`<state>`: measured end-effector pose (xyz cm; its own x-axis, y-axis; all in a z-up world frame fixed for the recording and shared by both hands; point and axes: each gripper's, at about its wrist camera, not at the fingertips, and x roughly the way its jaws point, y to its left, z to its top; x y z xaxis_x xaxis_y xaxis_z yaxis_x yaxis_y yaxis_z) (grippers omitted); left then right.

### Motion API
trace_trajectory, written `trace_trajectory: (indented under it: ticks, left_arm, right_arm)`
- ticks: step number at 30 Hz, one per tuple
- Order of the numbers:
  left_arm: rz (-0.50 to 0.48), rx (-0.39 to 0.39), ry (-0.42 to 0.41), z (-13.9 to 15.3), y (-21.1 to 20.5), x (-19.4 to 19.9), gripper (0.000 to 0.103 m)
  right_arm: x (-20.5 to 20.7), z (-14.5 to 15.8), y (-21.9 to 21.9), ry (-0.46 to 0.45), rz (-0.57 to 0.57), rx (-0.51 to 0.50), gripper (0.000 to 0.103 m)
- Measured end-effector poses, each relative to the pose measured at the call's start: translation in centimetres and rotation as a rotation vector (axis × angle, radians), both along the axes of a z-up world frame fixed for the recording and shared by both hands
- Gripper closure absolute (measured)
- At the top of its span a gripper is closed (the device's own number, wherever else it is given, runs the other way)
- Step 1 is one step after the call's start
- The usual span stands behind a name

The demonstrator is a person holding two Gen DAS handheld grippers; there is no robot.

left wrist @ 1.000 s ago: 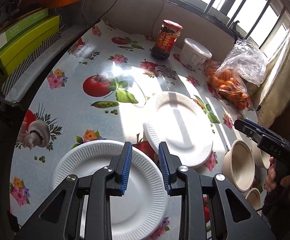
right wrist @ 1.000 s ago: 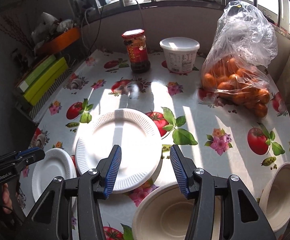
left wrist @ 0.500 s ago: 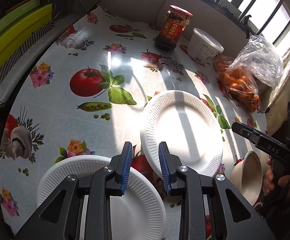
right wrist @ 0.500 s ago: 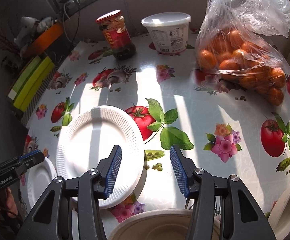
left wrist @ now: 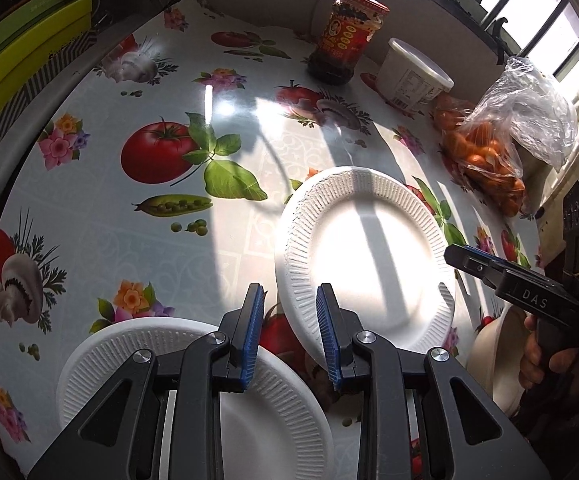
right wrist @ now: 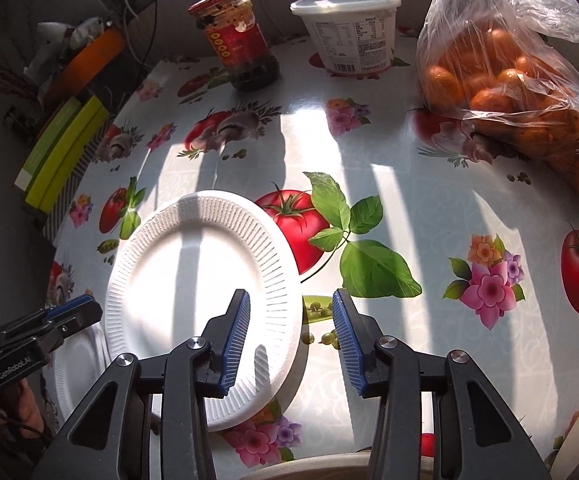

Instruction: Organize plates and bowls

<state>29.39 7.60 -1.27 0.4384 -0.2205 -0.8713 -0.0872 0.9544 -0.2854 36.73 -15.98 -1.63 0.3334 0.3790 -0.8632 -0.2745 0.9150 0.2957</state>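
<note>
1. The right claw is closing astride the right rim of the big plate, pads not yet touching it. The left claw hangs apart and empty between the big plate's left edge and the small plate.
2. Risk: a thin rim on a slick counter could slide or flip under a shallow pinch.
3. Only the left view shows a bowl; the right view shows just a rim at the frame's bottom edge.
</note>
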Motion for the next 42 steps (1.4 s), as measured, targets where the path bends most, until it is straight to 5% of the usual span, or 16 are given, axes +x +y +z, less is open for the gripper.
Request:
trace_trajectory:
  ticks: [15,26,42]
  left_arm:
    - [0.006,-0.018,0.001,-0.27,0.17,0.27,0.078]
    - [0.008,-0.024,0.003,-0.42,0.19,0.29,0.091]
    - [0.012,-0.026,0.000,-0.48,0.27,0.32,0.092]
  right_arm:
    - [0.06,-0.65,0.49,0.018,0.011,0.010,0.077]
    - [-0.03,-0.58,0.57,0.017,0.011,0.011,0.081]
    - [-0.11,-0.60,0.57,0.013,0.008,0.004,0.087]
